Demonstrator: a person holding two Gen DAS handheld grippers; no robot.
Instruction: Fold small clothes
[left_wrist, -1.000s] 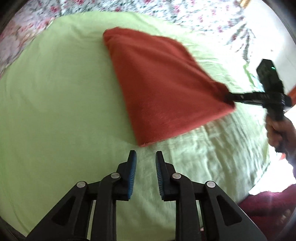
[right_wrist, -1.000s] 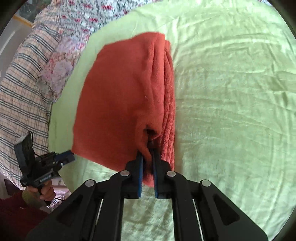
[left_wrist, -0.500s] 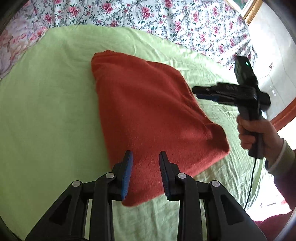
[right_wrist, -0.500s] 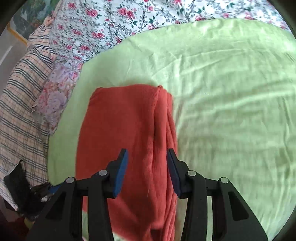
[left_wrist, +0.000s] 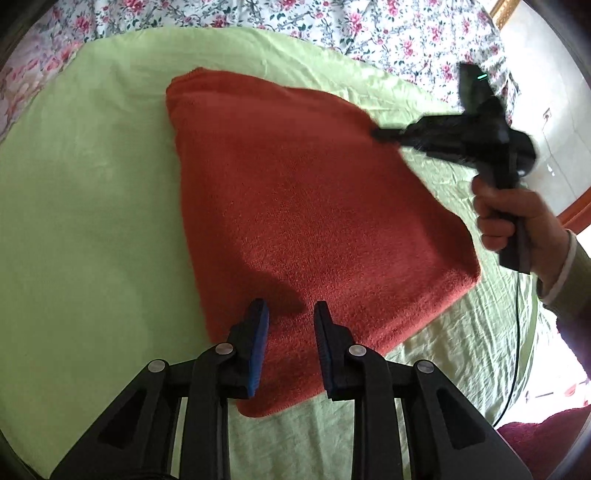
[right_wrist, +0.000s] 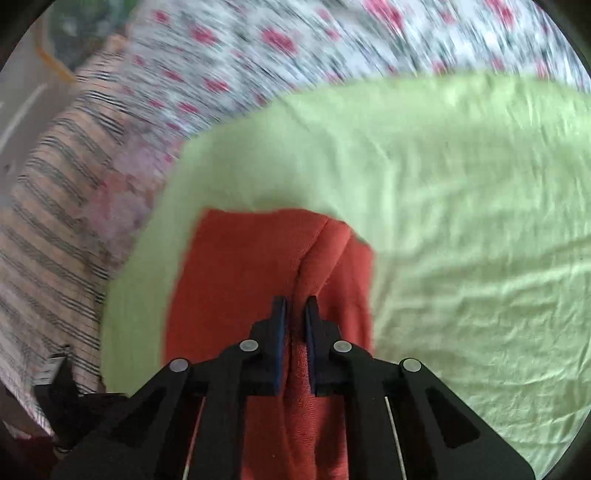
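Left gripper (left_wrist: 290, 317), left wrist view: jaws spread w/ a gap, over the near corner of the red cloth (left_wrist: 314, 221); nothing pinched, jaws just narrowed a bit. Cloth lies folded on the green sheet (left_wrist: 92, 203). Right gripper (left_wrist: 376, 133) blurred at the cloth's far edge, held by a hand (left_wrist: 517, 221).

Right wrist view: right gripper's jaws just closed, pinching a raised fold of the cloth on the sheet.

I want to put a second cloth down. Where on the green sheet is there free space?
Free: green sheet left of the red towel in the left view; the wide stretch on its other side. Crowded: the towel's near corner under the left gripper; its fold, pinched by the right gripper.
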